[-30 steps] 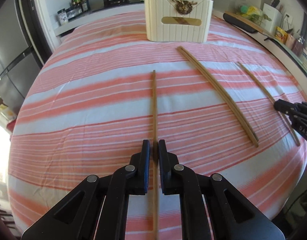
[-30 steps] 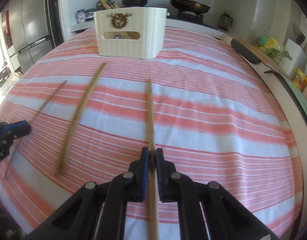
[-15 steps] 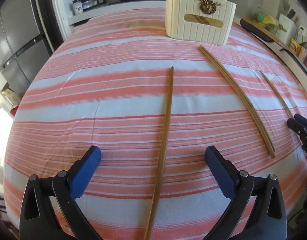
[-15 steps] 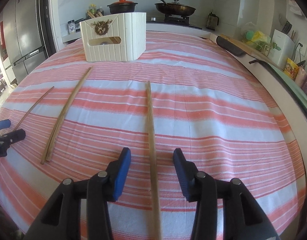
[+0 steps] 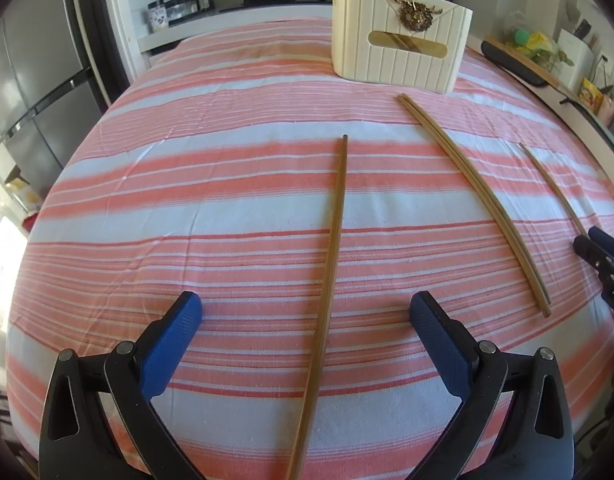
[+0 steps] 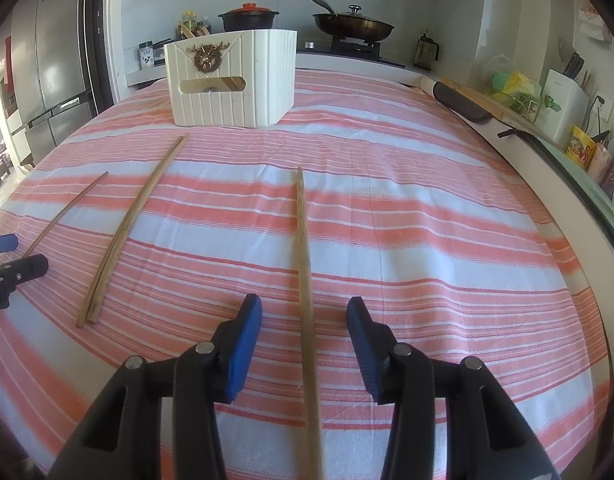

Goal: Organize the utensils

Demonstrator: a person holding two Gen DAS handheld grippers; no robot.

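We hold both grippers low over the striped worktop, on the side of the chopsticks far from the white holder [image 5: 401, 50], and both pairs of fingers are spread open and grip nothing. The left gripper [image 5: 307, 320] has one chopstick [image 5: 333, 248] lying between its fingers, the right gripper [image 6: 305, 322] has another chopstick [image 6: 305, 264], and both sticks point toward the holder, probably so each can be pinched along its length. Between these two lies a pair [image 5: 479, 204], side by side, not yet collected.
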